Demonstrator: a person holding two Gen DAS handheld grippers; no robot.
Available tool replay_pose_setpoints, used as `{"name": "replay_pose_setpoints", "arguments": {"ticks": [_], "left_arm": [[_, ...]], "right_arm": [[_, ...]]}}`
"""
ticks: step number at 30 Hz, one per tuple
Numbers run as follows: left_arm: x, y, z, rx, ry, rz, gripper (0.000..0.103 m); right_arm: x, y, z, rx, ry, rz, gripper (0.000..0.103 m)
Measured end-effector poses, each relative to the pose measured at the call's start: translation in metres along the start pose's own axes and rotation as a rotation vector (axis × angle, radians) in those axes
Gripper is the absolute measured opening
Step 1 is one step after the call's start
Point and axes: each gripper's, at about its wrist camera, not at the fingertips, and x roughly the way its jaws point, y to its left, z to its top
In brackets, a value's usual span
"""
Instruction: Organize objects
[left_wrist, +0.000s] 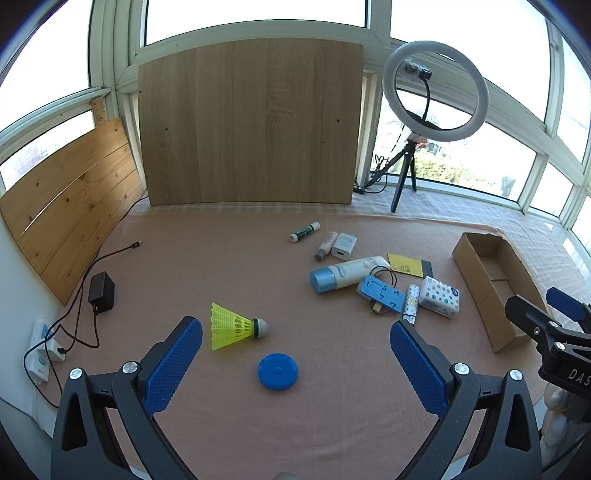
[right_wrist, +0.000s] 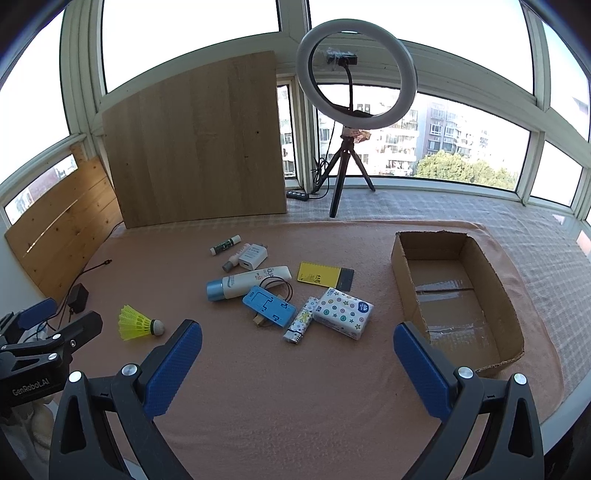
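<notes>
One shuttlecock (left_wrist: 236, 326), one blue disc (left_wrist: 277, 371), one cardboard box (right_wrist: 495, 273) (empty), both grippers' fingers apart

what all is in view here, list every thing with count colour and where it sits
shuttlecock: 1, yellow, near left
disc: 1, blue, nearest the left gripper
tube: 1, white with blue cap, centre
phone stand: 1, blue, partly on the tube
tissue pack: 1, white patterned, beside the box
lighter: 1, patterned, left of the tissue pack
card: 1, yellow, behind the tissue pack
charger: 1, white, far centre
glue stick: 1, white-green, farthest
cardboard box: 1, brown, right, empty
ring light: 1, white, on a tripod at the back
left gripper: open, empty
right gripper: open, empty
</notes>
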Motion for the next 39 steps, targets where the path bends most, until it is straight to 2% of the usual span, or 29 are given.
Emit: {"name": "replay_pose_setpoints", "arguments": {"ticks": [39], "left_arm": [[-0.0052, -0.0066, -0.0055, 0.016, 0.007, -0.004, 0.103]], "right_arm": [[-0.0045, -0.0004, -0.0073, 0.002, 0.013, 0.009, 0.103]]}}
